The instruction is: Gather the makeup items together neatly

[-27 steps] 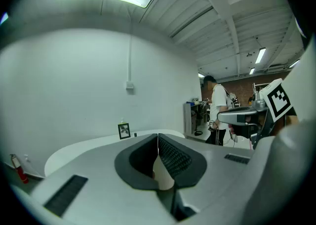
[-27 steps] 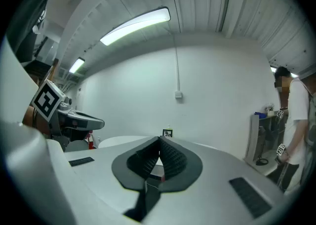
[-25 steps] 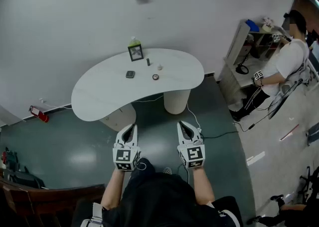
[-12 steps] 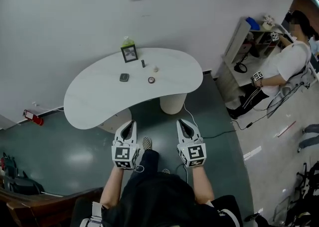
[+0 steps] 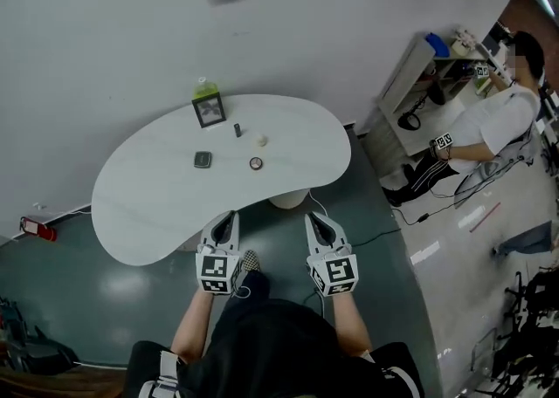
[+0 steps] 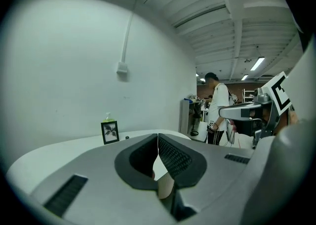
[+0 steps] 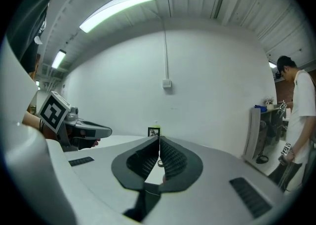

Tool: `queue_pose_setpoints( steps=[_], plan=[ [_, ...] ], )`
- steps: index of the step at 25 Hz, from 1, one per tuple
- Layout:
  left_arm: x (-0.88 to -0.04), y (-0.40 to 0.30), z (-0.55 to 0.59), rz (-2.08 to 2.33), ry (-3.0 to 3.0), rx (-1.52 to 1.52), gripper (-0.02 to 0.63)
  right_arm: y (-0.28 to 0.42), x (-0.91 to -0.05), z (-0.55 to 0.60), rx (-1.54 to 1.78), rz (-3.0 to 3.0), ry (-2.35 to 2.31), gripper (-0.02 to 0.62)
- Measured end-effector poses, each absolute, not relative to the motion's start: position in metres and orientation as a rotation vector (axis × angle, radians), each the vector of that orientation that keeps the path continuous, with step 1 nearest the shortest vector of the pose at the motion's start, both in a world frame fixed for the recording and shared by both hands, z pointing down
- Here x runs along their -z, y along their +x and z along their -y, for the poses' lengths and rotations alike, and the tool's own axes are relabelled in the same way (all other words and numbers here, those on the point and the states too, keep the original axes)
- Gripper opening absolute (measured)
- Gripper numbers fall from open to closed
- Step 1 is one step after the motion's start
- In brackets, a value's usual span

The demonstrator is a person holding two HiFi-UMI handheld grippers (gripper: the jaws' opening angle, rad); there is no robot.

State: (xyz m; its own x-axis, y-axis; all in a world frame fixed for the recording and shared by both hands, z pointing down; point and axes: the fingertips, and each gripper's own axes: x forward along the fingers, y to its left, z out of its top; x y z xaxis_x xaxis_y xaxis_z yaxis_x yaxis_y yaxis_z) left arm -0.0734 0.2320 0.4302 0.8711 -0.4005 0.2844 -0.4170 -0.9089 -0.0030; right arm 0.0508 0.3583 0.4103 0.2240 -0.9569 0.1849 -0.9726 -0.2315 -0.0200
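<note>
Several small makeup items lie spread on the white kidney-shaped table (image 5: 148,204): a dark square compact (image 5: 203,159), a round compact (image 5: 256,163), a short dark tube (image 5: 237,129) and a small cream piece (image 5: 260,139). My left gripper (image 5: 229,217) (image 6: 158,137) hovers at the table's near edge, shut and empty. To its right my right gripper (image 5: 314,219) (image 7: 159,142) is level with it, also shut with nothing held. Both point toward the table, well short of the items.
A framed picture (image 5: 210,111) (image 6: 109,132) (image 7: 154,131) stands at the table's back edge with a green bottle (image 5: 203,87) behind it. A person in a white shirt (image 5: 493,121) (image 6: 217,110) works at a shelf to the right. Cables (image 5: 384,235) lie on the floor.
Both grippers have come forward from over the floor to the table's near edge, still shut. The table now sits closer and lower in the head view.
</note>
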Motion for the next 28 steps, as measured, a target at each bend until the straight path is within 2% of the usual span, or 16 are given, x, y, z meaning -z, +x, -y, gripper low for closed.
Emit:
queue_pose_setpoints(
  steps=[13, 28],
  plan=[
    [-0.469, -0.003, -0.138, 0.421, 2.960, -0.509, 0.020, 0.094, -0.437, -0.251, -0.388, 1.771, 2.413, 0.029],
    [-0.534, 0.062, -0.098, 0.528, 2.835, -0.659, 0.020, 0.177, -0.493, -0.197, -0.552, 1.851, 2.292, 0.029]
  ],
)
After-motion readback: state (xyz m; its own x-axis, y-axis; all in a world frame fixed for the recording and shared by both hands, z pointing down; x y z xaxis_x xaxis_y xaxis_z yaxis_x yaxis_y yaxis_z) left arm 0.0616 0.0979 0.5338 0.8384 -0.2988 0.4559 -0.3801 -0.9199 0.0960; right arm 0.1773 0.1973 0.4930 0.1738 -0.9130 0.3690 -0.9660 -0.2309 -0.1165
